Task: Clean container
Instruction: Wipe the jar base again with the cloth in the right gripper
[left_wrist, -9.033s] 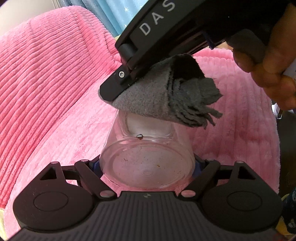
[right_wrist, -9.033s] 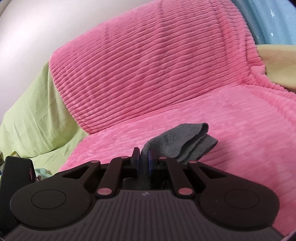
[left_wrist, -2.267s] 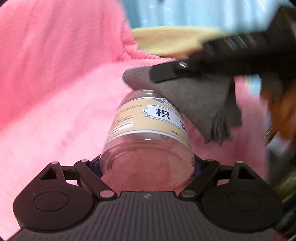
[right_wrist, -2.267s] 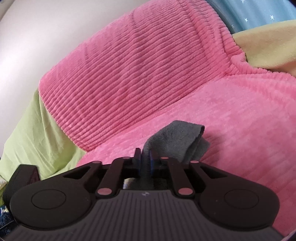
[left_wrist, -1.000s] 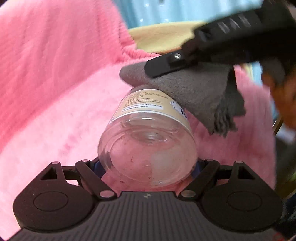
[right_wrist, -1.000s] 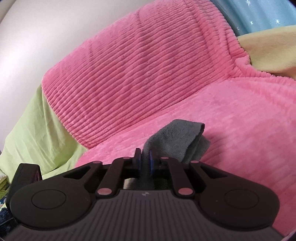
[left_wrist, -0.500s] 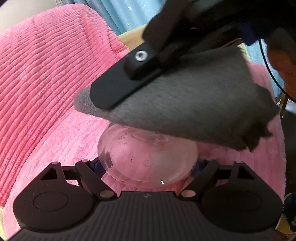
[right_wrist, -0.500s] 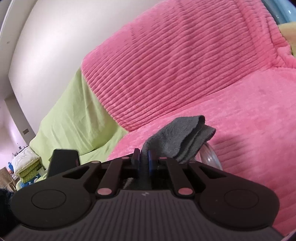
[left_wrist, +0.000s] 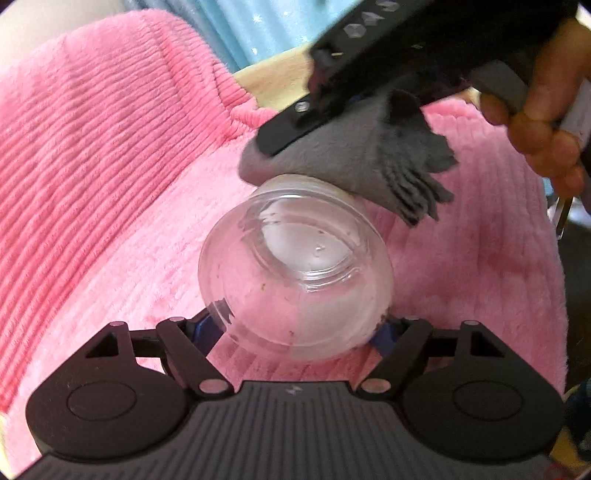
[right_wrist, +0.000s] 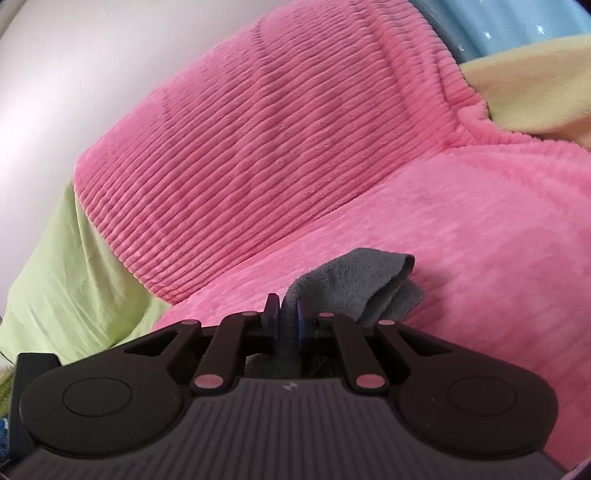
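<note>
The grey cloth (left_wrist: 354, 162) hides the clear jar's (left_wrist: 295, 273) far end; the hand (left_wrist: 546, 110) is cropped.

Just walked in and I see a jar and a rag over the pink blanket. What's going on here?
A person is cleaning a clear plastic jar with two handheld grippers. The left gripper clamps the jar near its base, with the mouth pointing away. The right gripper is shut on a folded grey cloth, which rests against the jar's far end. Brown specks show on the jar's wall. A pink ribbed blanket lies underneath.
</note>
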